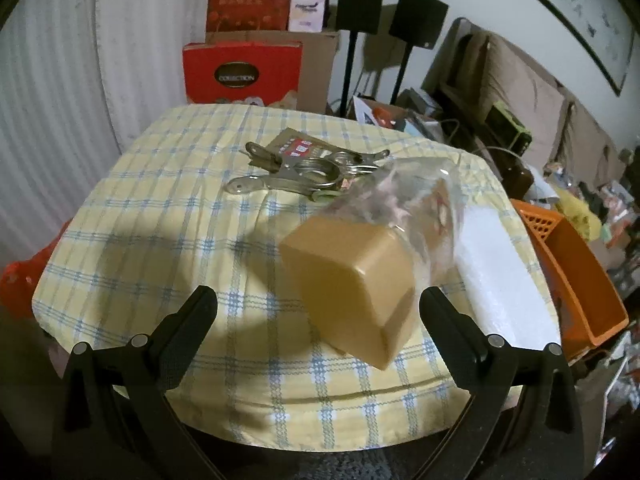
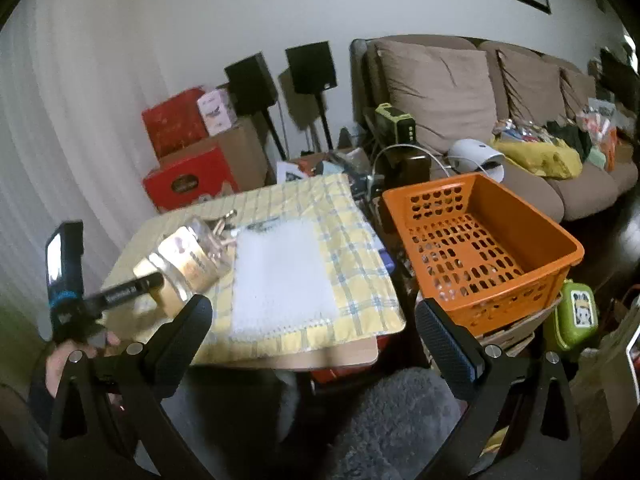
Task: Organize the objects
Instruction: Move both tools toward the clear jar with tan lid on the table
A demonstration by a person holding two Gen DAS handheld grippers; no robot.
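Counting: one tan box (image 1: 352, 276) | one orange basket (image 2: 480, 240) | several metal clips (image 1: 304, 176)

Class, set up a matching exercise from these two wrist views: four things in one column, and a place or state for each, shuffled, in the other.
Things:
1. orange basket
2. metal clips
3. white foam sheet
4. tan box in clear bag

Places or states:
A. lying flat on the checked cloth
B. beside the table, nothing in it
C. piled on a printed card
D. nearest the left tongs

Pairs: 1-B, 2-C, 3-A, 4-D
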